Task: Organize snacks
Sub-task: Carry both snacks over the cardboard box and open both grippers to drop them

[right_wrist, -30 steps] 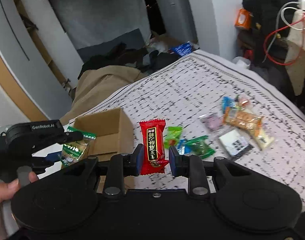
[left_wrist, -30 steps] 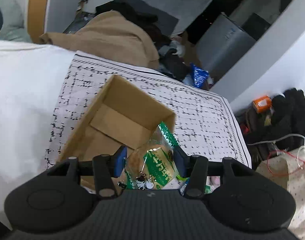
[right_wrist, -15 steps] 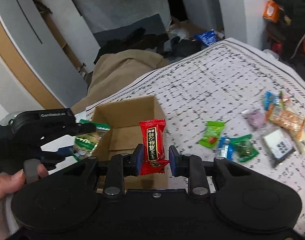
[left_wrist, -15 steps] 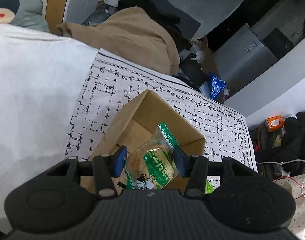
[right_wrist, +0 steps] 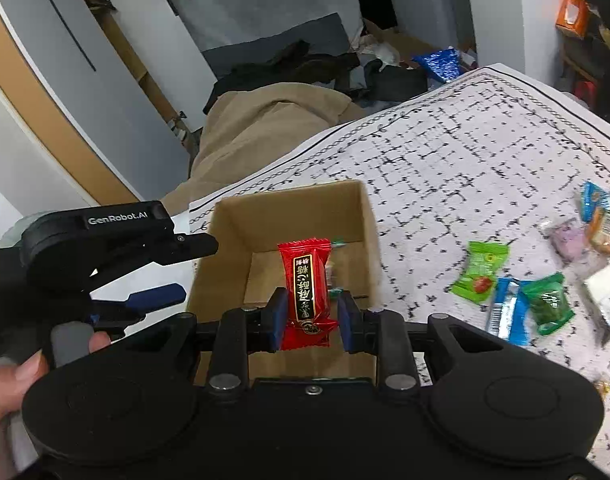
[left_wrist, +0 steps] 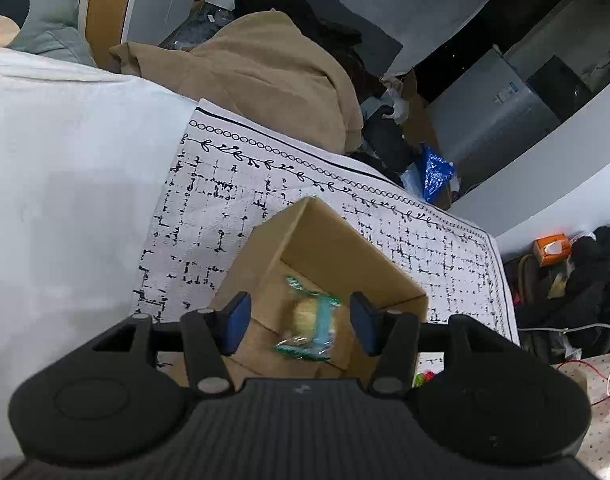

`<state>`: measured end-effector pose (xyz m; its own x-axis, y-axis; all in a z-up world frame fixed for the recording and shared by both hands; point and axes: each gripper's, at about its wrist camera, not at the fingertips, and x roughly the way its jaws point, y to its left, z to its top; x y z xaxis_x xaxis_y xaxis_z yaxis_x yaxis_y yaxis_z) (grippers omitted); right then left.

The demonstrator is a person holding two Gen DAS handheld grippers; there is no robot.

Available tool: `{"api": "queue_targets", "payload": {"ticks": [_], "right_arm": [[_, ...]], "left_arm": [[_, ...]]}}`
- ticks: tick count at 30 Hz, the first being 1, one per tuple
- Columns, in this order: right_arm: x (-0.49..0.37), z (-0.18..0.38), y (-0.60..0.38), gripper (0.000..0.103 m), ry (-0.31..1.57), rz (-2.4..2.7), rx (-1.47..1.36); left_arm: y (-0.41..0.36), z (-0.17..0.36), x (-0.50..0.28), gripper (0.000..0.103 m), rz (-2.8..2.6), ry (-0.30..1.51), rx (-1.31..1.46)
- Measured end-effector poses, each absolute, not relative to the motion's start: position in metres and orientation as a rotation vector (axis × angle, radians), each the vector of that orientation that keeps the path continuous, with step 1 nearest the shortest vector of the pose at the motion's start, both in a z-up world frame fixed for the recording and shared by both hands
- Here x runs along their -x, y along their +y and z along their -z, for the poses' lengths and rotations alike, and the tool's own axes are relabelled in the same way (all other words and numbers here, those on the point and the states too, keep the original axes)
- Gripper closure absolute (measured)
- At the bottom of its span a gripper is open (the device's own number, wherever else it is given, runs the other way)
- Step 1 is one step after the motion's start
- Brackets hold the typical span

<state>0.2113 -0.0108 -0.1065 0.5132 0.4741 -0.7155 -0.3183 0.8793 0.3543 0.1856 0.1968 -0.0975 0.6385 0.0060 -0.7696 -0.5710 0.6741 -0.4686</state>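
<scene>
The cardboard box (left_wrist: 347,256) is matt brown paperboard with raw-cut edges. The red candy wrapper (right_wrist: 306,286) is glossy crinkled film, as is the green-edged snack packet (left_wrist: 311,326). The patterned cloth (right_wrist: 445,176) looks woven and matt. The right claw (right_wrist: 311,312) is matt black plastic with blue pads (right_wrist: 281,306).

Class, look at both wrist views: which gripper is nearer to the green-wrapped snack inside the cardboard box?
Left. The left gripper hangs open directly above the green-wrapped snack in the cardboard box; the right gripper, holding the red candy, sits at the box's near edge.
</scene>
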Motion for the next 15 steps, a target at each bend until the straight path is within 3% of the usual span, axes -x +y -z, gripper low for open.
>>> {"api": "queue_targets", "payload": {"ticks": [7,12,15], "right_arm": [[-0.22,0.124,-0.012,0.067,0.932,-0.487,-0.219],[-0.218,0.113,-0.038,0.055,0.909,-0.45,-0.193],[-0.22,0.105,-0.065,0.053,0.92,-0.374,-0.179]], "left_arm": [[0.187,0.086,-0.161,0.026,-0.391,0.788,0.78],[0.172,0.078,-0.171,0.024,-0.397,0.779,0.762],[0.156,0.07,-0.194,0.02,-0.329,0.783,0.697]]}}
